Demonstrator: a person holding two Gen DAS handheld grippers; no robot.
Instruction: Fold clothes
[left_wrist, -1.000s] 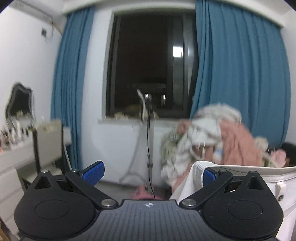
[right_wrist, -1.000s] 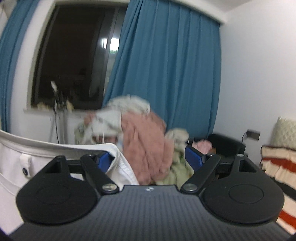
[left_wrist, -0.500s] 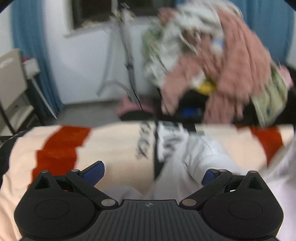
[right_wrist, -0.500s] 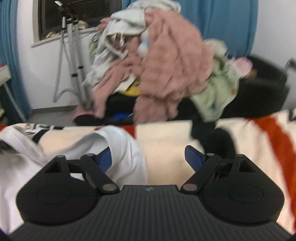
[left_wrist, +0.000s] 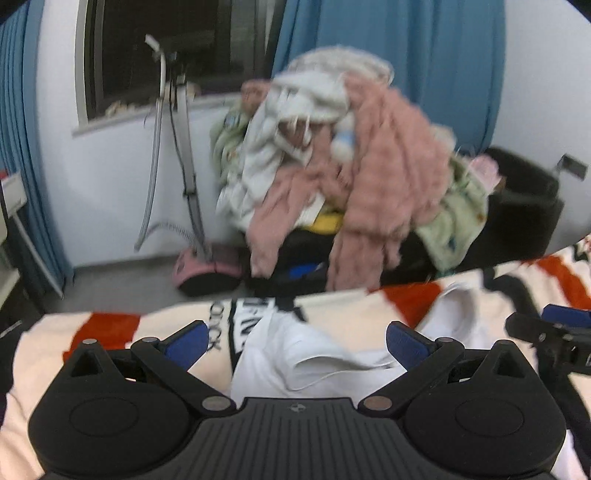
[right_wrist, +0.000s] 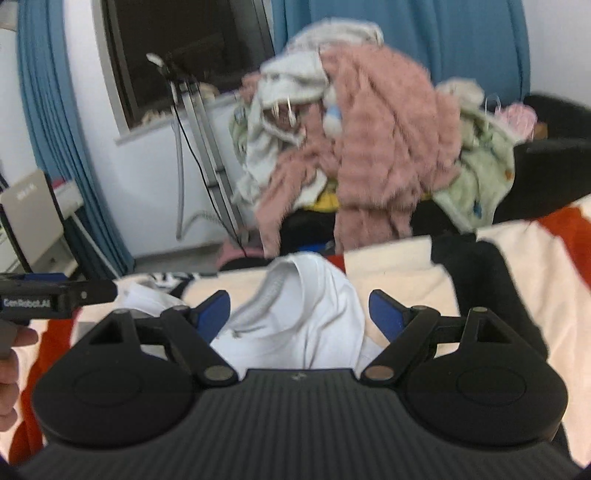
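A white garment (left_wrist: 314, 358) lies crumpled on a cream blanket (left_wrist: 48, 332) with orange-red and black stripes. My left gripper (left_wrist: 295, 341) hovers low over it, open, the cloth lying between its blue pads without being pinched. In the right wrist view the same white garment (right_wrist: 314, 295), with a ribbed hem, bulges up between the wide-apart pads of my right gripper (right_wrist: 299, 312), which is open too. The right gripper's tip (left_wrist: 554, 325) shows at the right edge of the left view. The left gripper (right_wrist: 55, 295) and a hand (right_wrist: 11, 350) show at the left edge.
Beyond the blanket's far edge (right_wrist: 399, 266) a big heap of pink, white and pale green clothes (left_wrist: 351, 166) rests on a dark seat. A garment steamer stand (left_wrist: 184, 166) with a pink base (left_wrist: 199, 266) is by the window, between blue curtains. A chair (right_wrist: 33, 210) stands left.
Both grippers have dropped and tipped down, from facing the window to facing the bed. The white garment, which hung taut at their inner fingertips, now lies on the blanket.
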